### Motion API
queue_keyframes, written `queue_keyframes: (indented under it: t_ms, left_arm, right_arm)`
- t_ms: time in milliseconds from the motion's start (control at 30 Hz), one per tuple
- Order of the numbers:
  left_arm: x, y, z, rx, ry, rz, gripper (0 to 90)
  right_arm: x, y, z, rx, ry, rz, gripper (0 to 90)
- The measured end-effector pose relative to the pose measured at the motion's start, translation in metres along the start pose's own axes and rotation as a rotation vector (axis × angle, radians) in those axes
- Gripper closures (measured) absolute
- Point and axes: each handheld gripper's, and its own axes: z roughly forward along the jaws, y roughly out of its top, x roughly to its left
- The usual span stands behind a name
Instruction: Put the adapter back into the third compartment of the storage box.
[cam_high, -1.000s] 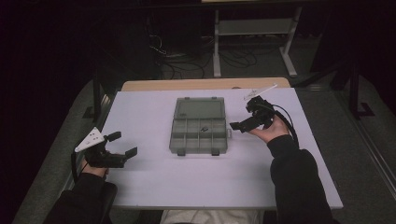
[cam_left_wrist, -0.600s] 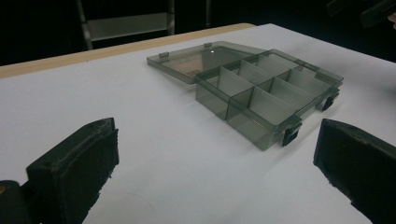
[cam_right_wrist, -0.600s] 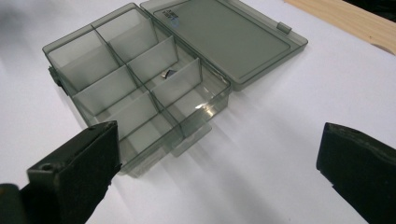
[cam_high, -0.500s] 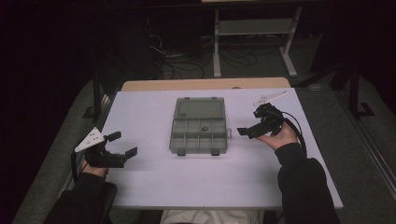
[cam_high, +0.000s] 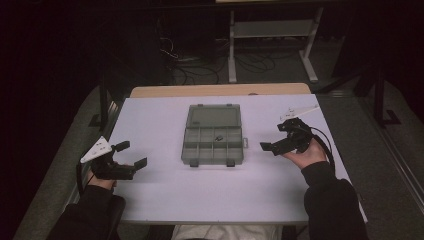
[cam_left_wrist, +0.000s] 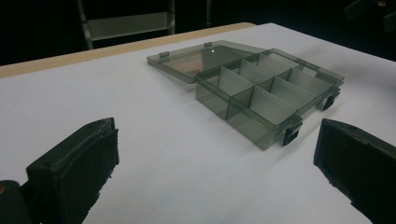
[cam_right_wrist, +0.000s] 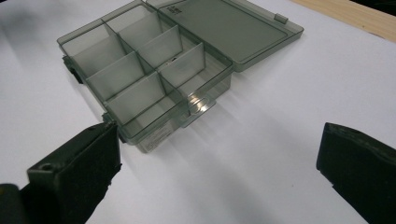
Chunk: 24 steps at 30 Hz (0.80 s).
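Observation:
A smoky clear compartment box (cam_high: 214, 135) lies in the middle of the white table, its lid folded flat on the far side. One small dark piece (cam_high: 218, 137) rests in a middle compartment. My left gripper (cam_high: 132, 154) hovers open at the near left, well away from the box (cam_left_wrist: 261, 93), and nothing sits between its jaws (cam_left_wrist: 215, 163). At the right of the box (cam_right_wrist: 154, 70), my right gripper (cam_high: 275, 136) is held open in a hand. Its left jaw is close to the box's near corner and its span (cam_right_wrist: 217, 163) is bare.
The white tabletop (cam_high: 165, 200) ends in a wooden strip (cam_high: 220, 90) at the far side. Beyond it stand a metal frame (cam_high: 270, 30) and loose cables (cam_high: 185, 65) on the dark floor.
The right gripper has drawn back from the box toward the near right. The left gripper has stayed where it was.

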Motion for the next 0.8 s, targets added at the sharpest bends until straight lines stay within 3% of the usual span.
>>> queue_keyframes:
  t_ms: [500, 800]
  left_arm:
    - [0.000, 0.000, 0.000, 0.002, 0.001, 0.001, 0.0]
    - [0.000, 0.000, 0.000, 0.004, -0.001, 0.002, 0.0]
  right_arm:
    - [0.006, -0.029, -0.009, -0.027, 0.005, 0.020, 0.0]
    - [0.006, -0.052, -0.024, -0.082, -0.024, 0.058, 0.0]
